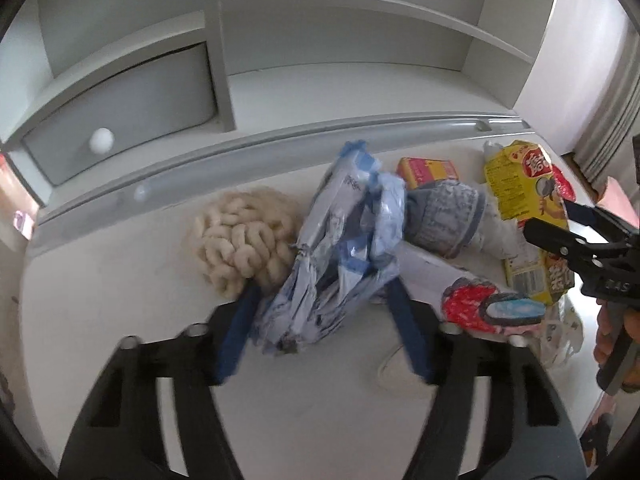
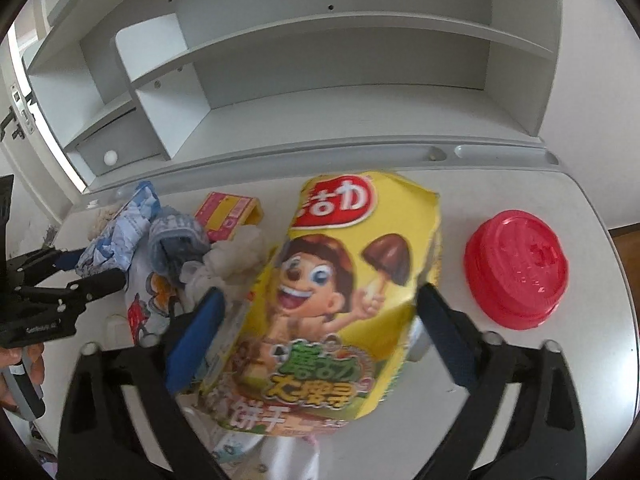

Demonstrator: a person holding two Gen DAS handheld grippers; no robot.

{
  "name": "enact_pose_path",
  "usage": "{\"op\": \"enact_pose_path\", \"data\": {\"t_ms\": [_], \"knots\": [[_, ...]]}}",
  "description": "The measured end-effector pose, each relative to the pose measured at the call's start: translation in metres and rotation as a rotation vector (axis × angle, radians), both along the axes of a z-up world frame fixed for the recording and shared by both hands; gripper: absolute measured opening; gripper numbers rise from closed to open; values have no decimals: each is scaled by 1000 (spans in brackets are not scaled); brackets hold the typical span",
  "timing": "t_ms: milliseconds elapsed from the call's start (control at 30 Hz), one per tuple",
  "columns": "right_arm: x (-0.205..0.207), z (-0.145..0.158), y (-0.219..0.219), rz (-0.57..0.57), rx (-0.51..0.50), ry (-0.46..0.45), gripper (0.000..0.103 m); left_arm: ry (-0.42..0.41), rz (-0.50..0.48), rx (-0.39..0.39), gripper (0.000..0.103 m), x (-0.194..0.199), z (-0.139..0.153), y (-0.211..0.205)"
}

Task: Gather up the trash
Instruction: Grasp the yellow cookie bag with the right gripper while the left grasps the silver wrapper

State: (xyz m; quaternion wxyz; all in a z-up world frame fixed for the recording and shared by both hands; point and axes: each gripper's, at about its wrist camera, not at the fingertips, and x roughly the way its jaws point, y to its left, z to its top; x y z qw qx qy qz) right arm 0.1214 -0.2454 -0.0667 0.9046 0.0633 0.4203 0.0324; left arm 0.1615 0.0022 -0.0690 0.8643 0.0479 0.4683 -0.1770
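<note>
My left gripper (image 1: 322, 300) is shut on a crumpled blue-and-white plastic wrapper (image 1: 340, 252), which sits between its blue pads on the white desk (image 1: 120, 320). My right gripper (image 2: 320, 308) is shut on a big yellow snack bag (image 2: 328, 304) with a cartoon boy on it. In the left wrist view that bag (image 1: 520, 200) and the right gripper (image 1: 560, 224) are at the right. In the right wrist view the left gripper (image 2: 86, 268) holds the blue wrapper (image 2: 120, 232) at the left.
A cream knitted ball (image 1: 244, 240), a small yellow-and-pink box (image 1: 428, 170), a grey-blue cloth (image 1: 440, 216) and a red-printed wrapper (image 1: 480, 308) lie around the wrapper. A red plastic lid (image 2: 516, 268) lies at the desk's right. White shelves with a drawer (image 1: 120, 120) stand behind.
</note>
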Motion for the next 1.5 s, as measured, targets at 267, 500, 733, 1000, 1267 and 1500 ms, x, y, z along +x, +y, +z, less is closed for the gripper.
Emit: {"op": "enact_pose_path", "data": {"t_ms": [267,500,733,1000,1267,1500], "knots": [[-2,5,-13,19,65,-17,66,5,-6,-6,52,10,-4,-11],[7,1,-13,28,114,-9,61,-6,46,-74,37,22,-3,-8],[-7,24,-25,14,163,-93,60,-97,71,-90,36,6,26,-2],[-33,49,-43,-23,174,-161,60,-133,47,-88,36,-19,46,-10],[-61,42,-56,-39,218,-153,60,-174,32,-68,36,-49,65,-22],[-127,71,-105,-122,227,-247,60,-230,-111,-87,36,-89,95,-77]]}}
